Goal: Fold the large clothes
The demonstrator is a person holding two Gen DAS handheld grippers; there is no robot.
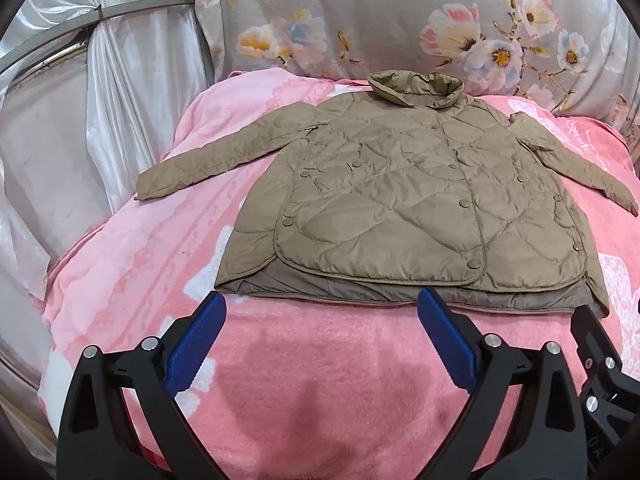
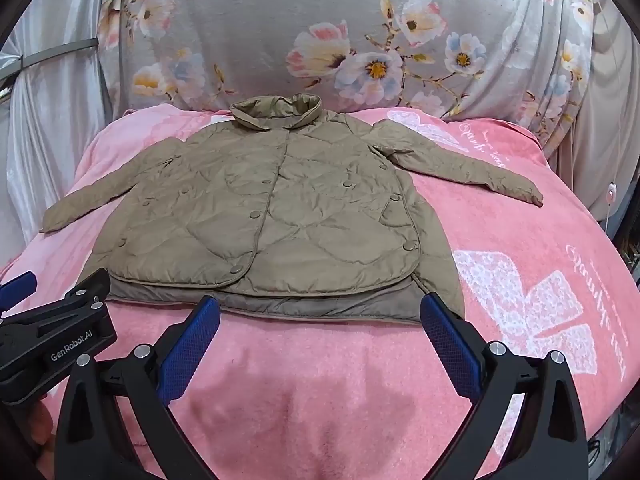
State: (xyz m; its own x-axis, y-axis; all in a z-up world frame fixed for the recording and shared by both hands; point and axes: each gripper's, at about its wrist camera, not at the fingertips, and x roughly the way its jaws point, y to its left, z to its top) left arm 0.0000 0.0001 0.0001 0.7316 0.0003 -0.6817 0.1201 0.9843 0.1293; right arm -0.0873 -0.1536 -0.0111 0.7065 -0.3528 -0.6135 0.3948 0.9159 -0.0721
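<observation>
A tan quilted jacket [image 1: 404, 200] lies flat and face up on a pink blanket [image 1: 320, 380], collar at the far side, both sleeves spread out to the sides, snaps closed. It also shows in the right wrist view [image 2: 272, 216]. My left gripper [image 1: 320, 308] is open and empty, hovering just before the jacket's near hem at its left half. My right gripper [image 2: 320, 312] is open and empty, just before the hem at its right half. The left gripper's body [image 2: 56, 336] shows at the left edge of the right wrist view.
The pink blanket [image 2: 520, 280] covers a bed and has white flower prints at the right. A grey floral bedding pile [image 2: 340, 40] stands behind the jacket. Silvery curtains [image 1: 100, 100] hang at the left.
</observation>
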